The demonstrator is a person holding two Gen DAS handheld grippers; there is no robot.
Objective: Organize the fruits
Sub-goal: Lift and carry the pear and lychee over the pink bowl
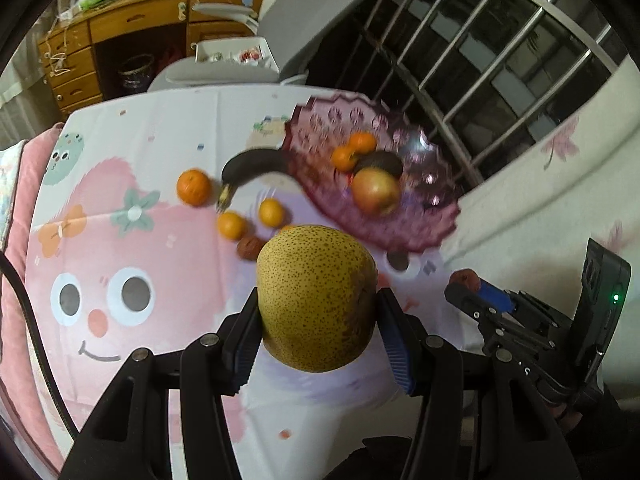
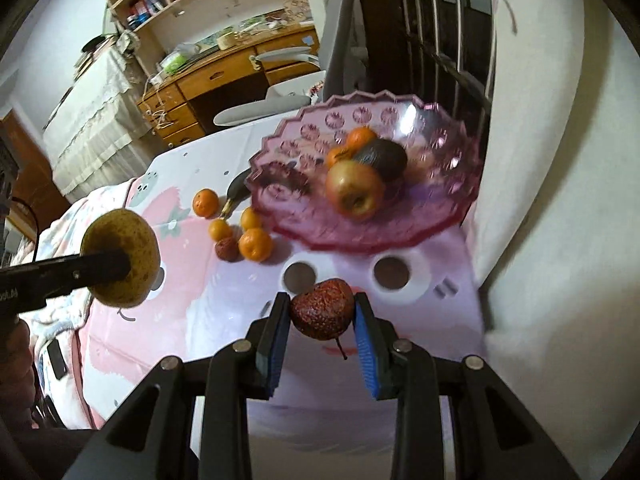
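The left gripper (image 1: 316, 316) clamps a pear (image 1: 316, 296) and the right gripper (image 2: 322, 316) pinches a red fruit (image 2: 323, 314), both above the cloth (image 1: 152, 160) near the bowl (image 2: 460, 192).

Apple (image 2: 354, 192) in bowl (image 2: 448, 216); tangerines (image 2: 256, 243) left of it on cloth (image 2: 224, 320)

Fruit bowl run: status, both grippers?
Left gripper clamped on pear. Right gripper clamped on small red fruit. Pink bowl ahead, path clear; tangerines loose on cloth.
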